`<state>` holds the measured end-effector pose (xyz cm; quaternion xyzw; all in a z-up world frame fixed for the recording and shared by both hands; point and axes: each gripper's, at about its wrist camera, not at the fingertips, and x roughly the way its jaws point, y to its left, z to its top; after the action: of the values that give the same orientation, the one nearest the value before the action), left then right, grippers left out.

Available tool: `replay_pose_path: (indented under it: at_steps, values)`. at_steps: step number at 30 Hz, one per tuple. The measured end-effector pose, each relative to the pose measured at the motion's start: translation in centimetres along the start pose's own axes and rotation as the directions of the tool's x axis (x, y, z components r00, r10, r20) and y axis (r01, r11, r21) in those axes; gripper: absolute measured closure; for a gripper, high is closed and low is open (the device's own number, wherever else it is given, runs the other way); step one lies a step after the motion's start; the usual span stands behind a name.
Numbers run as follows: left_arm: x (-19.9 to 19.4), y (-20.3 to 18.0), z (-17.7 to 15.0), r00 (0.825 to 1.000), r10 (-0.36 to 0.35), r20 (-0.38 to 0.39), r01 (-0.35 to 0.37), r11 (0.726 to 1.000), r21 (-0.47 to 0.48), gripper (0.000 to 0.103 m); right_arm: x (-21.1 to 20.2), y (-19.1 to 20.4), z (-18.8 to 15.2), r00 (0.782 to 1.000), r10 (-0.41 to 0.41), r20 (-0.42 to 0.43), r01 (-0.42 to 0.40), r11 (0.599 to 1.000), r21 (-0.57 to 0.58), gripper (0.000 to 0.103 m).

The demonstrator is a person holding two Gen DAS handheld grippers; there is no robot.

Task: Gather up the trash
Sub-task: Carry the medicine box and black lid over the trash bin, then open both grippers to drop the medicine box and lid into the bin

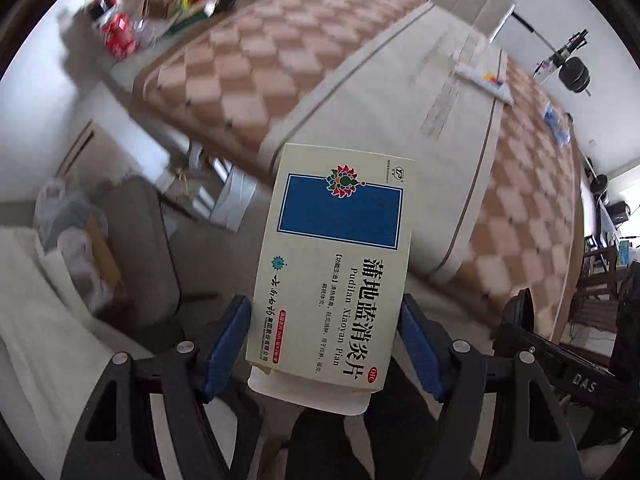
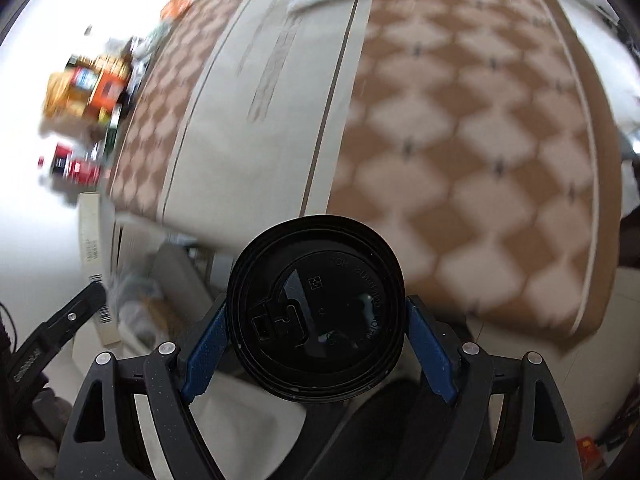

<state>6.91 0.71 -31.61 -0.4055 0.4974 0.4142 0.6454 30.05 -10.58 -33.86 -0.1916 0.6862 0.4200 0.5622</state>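
My left gripper [image 1: 324, 344] is shut on a cream medicine box [image 1: 336, 264] with a blue rectangle and Chinese print, held in the air beside the bed. My right gripper [image 2: 316, 328] is shut on a black plastic cup lid [image 2: 316, 312], held face-on to the camera so what is under it is hidden. A grey bin lined with plastic bags [image 1: 92, 248] stands on the floor at the lower left of the left wrist view; it also shows in the right wrist view [image 2: 148, 304], partly behind the lid.
A bed with a brown checked cover [image 1: 400, 92] fills the middle of both views [image 2: 460, 140]. A cluttered side table with red cans and colourful packets [image 1: 160, 4] stands beyond it. A white wrapper [image 1: 484, 80] and a blue wrapper [image 1: 556, 124] lie on the bed.
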Motion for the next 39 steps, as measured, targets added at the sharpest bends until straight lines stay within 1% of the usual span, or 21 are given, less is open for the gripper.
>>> replay_pose_path:
  at_steps: [3, 6, 7, 9, 10, 12, 13, 15, 16, 19, 22, 25, 27, 29, 30, 31, 32, 34, 37, 38, 39]
  values:
    - [3.6, 1.5, -3.2, 0.996, -0.012, -0.085, 0.009, 0.999, -0.039, 0.031, 2.9, -0.2, -4.8, 0.997, -0.015, -0.080, 0.013, 1.000, -0.027, 0.018]
    - [8.7, 2.3, -5.5, 0.983, -0.052, -0.176, 0.035, 0.995, -0.093, 0.031, 7.0, -1.6, -7.8, 0.986, -0.056, -0.159, 0.049, 0.997, -0.051, 0.018]
    - [11.1, 2.3, -6.1, 0.975, -0.068, -0.211, 0.048, 0.994, -0.100, 0.031, 8.3, -2.1, -8.3, 0.982, -0.066, -0.179, 0.057, 0.997, -0.054, 0.018]
    - [14.9, 2.3, -6.7, 0.965, -0.087, -0.248, 0.058, 0.991, -0.120, 0.031, 12.0, -3.6, -9.5, 0.971, -0.091, -0.220, 0.083, 0.995, -0.046, 0.018]
    - [17.6, 2.2, -7.0, 0.956, -0.107, -0.274, 0.074, 0.989, -0.129, 0.031, 13.8, -4.4, -9.8, 0.967, -0.101, -0.233, 0.093, 0.995, -0.042, 0.018]
    - [21.8, 2.2, -7.2, 0.942, -0.136, -0.308, 0.092, 0.984, -0.153, 0.031, 18.3, -6.4, -10.3, 0.958, -0.118, -0.261, 0.116, 0.993, -0.024, 0.018]
    - [24.6, 2.0, -7.2, 0.932, -0.153, -0.328, 0.106, 0.982, -0.157, 0.031, 19.8, -7.1, -10.5, 0.957, -0.128, -0.261, 0.127, 0.992, -0.023, 0.018]
    - [29.1, 1.6, -7.4, 0.914, -0.164, -0.370, 0.115, 0.982, -0.151, 0.031, 23.9, -9.0, -10.5, 0.953, -0.144, -0.267, 0.144, 0.989, -0.019, 0.018]
    - [32.0, 1.3, -7.4, 0.901, -0.174, -0.398, 0.122, 0.981, -0.151, 0.031, 25.8, -9.8, -10.3, 0.952, -0.148, -0.270, 0.150, 0.989, -0.013, 0.018]
    - [38.6, 0.6, -7.4, 0.866, -0.191, -0.463, 0.139, 0.980, -0.144, 0.031, 32.1, -12.4, -9.0, 0.947, -0.162, -0.278, 0.165, 0.986, -0.012, 0.018]
    - [43.4, -0.1, -7.5, 0.844, -0.178, -0.507, 0.142, 0.984, -0.108, 0.031, 36.7, -14.6, -7.8, 0.943, -0.175, -0.284, 0.176, 0.984, -0.023, 0.018]
    - [46.7, -0.6, -7.8, 0.826, -0.147, -0.544, 0.122, 0.989, -0.082, 0.029, 40.5, -16.1, -7.0, 0.937, -0.184, -0.297, 0.183, 0.983, -0.033, 0.017]
    - [47.7, -0.5, -7.9, 0.828, -0.146, -0.541, 0.127, 0.989, -0.072, 0.028, 42.6, -16.8, -6.7, 0.933, -0.193, -0.304, 0.192, 0.981, -0.033, 0.017]
    - [48.3, -0.2, -8.1, 0.828, -0.127, -0.547, 0.111, 0.992, -0.063, 0.027, 44.3, -17.3, -6.3, 0.932, -0.189, -0.310, 0.190, 0.981, -0.030, 0.017]
    - [48.5, 0.0, -8.3, 0.828, -0.128, -0.547, 0.107, 0.992, -0.070, 0.021, 45.1, -17.4, -6.2, 0.932, -0.184, -0.313, 0.183, 0.983, -0.031, 0.016]
    - [48.7, 0.2, -8.4, 0.827, -0.128, -0.547, 0.101, 0.992, -0.079, 0.011, 45.7, -17.4, -6.1, 0.932, -0.185, -0.313, 0.183, 0.982, -0.037, 0.016]
    - [48.6, 0.5, -8.5, 0.829, -0.132, -0.544, 0.100, 0.991, -0.088, 0.007, 46.1, -17.4, -6.0, 0.932, -0.186, -0.312, 0.182, 0.982, -0.042, 0.015]
    - [48.3, 1.0, -8.5, 0.835, -0.123, -0.537, 0.086, 0.992, -0.095, 0.006, 47.3, -17.2, -5.7, 0.929, -0.186, -0.320, 0.178, 0.983, -0.056, 0.014]
    - [47.1, 1.9, -8.5, 0.856, -0.084, -0.510, 0.048, 0.995, -0.083, 0.006, 48.2, -16.8, -5.3, 0.928, -0.180, -0.326, 0.163, 0.984, -0.077, 0.011]
    - [46.6, 2.1, -8.4, 0.866, -0.068, -0.496, 0.035, 0.997, -0.076, 0.006, 48.4, -16.5, -5.2, 0.929, -0.177, -0.326, 0.158, 0.984, -0.082, 0.008]
    - [46.0, 2.3, -8.3, 0.880, -0.045, -0.473, 0.016, 0.998, -0.065, 0.006, 48.2, -16.4, -5.2, 0.931, -0.172, -0.323, 0.154, 0.985, -0.082, 0.004]
